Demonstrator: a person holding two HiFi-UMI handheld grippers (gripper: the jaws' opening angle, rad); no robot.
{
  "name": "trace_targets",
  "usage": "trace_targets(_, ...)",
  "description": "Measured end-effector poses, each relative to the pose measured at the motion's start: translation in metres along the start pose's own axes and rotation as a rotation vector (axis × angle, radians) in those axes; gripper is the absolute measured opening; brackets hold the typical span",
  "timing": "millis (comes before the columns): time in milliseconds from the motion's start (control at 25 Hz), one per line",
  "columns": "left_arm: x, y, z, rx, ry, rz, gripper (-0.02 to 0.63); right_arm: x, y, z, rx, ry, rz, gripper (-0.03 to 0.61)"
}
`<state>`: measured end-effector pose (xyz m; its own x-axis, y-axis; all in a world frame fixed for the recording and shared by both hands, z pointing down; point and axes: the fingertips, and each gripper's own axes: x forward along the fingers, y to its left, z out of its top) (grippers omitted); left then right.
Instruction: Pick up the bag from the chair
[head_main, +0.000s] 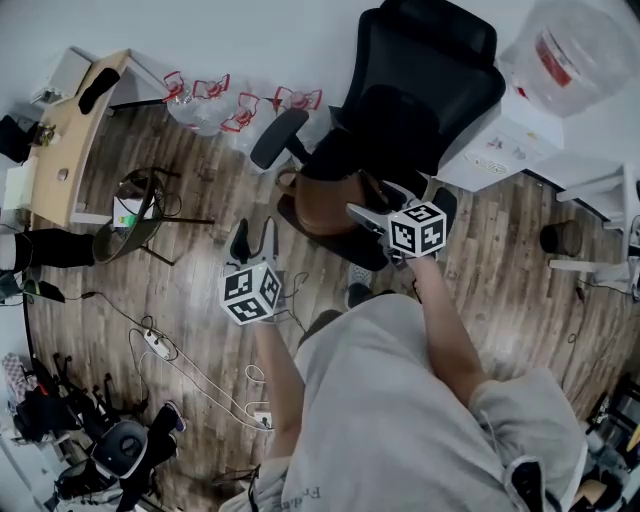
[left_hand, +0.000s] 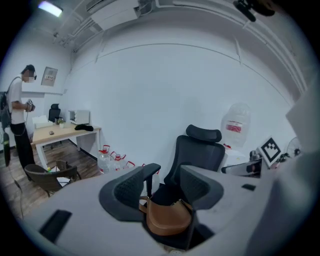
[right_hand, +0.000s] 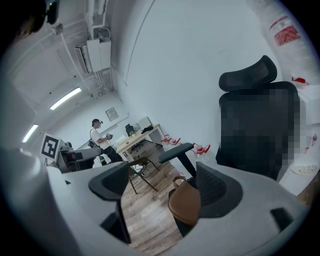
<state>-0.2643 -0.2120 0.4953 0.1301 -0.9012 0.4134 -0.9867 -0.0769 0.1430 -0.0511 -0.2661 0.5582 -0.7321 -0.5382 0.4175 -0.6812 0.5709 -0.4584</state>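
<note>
A brown leather bag (head_main: 325, 205) lies on the seat of a black office chair (head_main: 420, 80). In the head view my left gripper (head_main: 254, 240) hovers over the floor, short of the seat's front left. My right gripper (head_main: 378, 205) is above the seat's front edge, just right of the bag. Both are open and hold nothing. The left gripper view frames the bag (left_hand: 167, 217) between the spread jaws of the left gripper (left_hand: 167, 175), still at a distance. In the right gripper view the bag (right_hand: 185, 202) sits by the right jaw of the right gripper (right_hand: 160, 175).
Several water jugs with red handles (head_main: 215, 100) stand by the wall left of the chair. A small dark chair (head_main: 140, 215) and a wooden desk (head_main: 70, 140) are farther left, a person (left_hand: 17, 125) beside them. A water dispenser (head_main: 575, 55) is right. Cables (head_main: 160, 345) trail on the floor.
</note>
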Motion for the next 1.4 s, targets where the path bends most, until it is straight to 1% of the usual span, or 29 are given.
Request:
trace_targets(120, 0.008, 0.001, -0.002, 0.020, 0.011, 0.008, 0.222, 0.007, -0.010, -0.004, 0.007, 0.015, 0.004, 0.423)
trace_targets(320, 0.018, 0.015, -0.012, -0.005, 0.039, 0.028, 0.221, 0.015, -0.018, -0.012, 0.016, 0.048, 0.006, 0.423)
trace_targets(440, 0.027, 0.019, -0.016, -0.002, 0.055, 0.020, 0.221, 0.019, -0.024, -0.010, 0.025, 0.044, -0.008, 0.407)
trace_targets(560, 0.042, 0.024, -0.016, 0.017, 0.069, 0.007, 0.221, 0.027, -0.027, -0.012, 0.028, 0.050, -0.024, 0.403)
trace_targets(720, 0.072, 0.026, -0.014, 0.033, 0.100, -0.050, 0.221, 0.040, -0.038, -0.014, 0.050, 0.059, -0.065, 0.405)
trace_targets(840, 0.097, 0.028, -0.015, 0.032, 0.132, -0.098, 0.221, 0.049, -0.046, -0.014, 0.081, 0.061, -0.103, 0.405)
trace_targets(1040, 0.140, 0.028, -0.024, 0.037, 0.203, -0.185, 0.219, 0.065, -0.061, -0.016, 0.146, 0.059, -0.170, 0.405)
trace_targets(1160, 0.161, 0.024, -0.035, 0.030, 0.249, -0.235, 0.217, 0.074, -0.069, -0.022, 0.212, 0.047, -0.206, 0.405)
trace_targets(1280, 0.175, 0.019, -0.055, 0.026, 0.310, -0.276, 0.212, 0.081, -0.076, -0.036, 0.295, 0.038, -0.235, 0.400)
trace_targets(1400, 0.186, 0.014, -0.074, 0.020, 0.366, -0.305, 0.212, 0.087, -0.080, -0.050, 0.333, 0.057, -0.262, 0.400)
